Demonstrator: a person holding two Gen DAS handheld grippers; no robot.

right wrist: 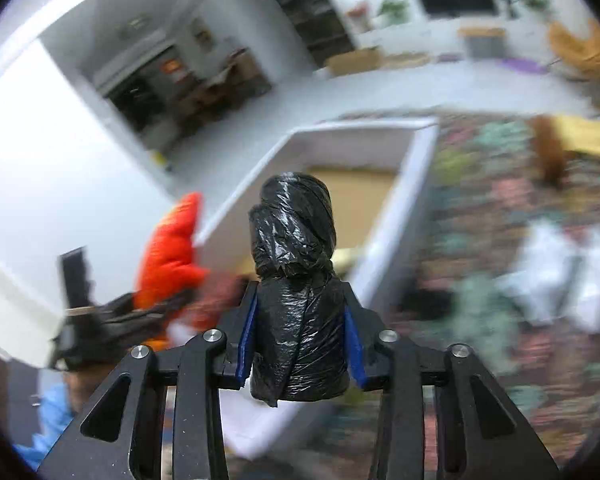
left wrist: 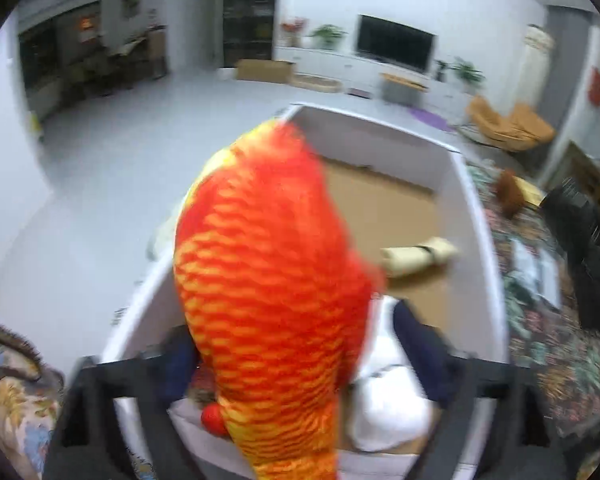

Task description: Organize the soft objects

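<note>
Orange-and-yellow plush fills the middle of your left wrist view: a scaled fish toy (left wrist: 272,292) stands between the two dark fingers of your left gripper (left wrist: 300,376). The blue pads (left wrist: 424,352) sit wide of the toy's body on both sides, so the jaws read as apart, with the fish between them and no pad visibly pressing on it. Motion blur prevents a firmer reading of contact.

Below the fish sits a white-walled cardboard box (left wrist: 476,208) with a brown floor. On that floor, near the right wall, lies a cream-coloured roll (left wrist: 418,256). At the near wall of the box lies a white soft item (left wrist: 388,400).

In your right wrist view, the right gripper (right wrist: 300,344) carries a roll of black plastic bags (right wrist: 296,292). The roll stands upright between the blue pads (right wrist: 246,332), which lie against its lower sides. You cannot tell whether they clamp it or merely flank it.

Beyond the roll, the same white box (right wrist: 404,208) rests on a flower-patterned cover (right wrist: 500,200). The fish toy (right wrist: 168,252) shows at the box's left wall, beside the other gripper (right wrist: 80,320). On the cover to the right of the box lies a white crumpled item (right wrist: 560,276), and a brown-and-yellow soft object (right wrist: 552,152) lies toward the far right corner.
</note>
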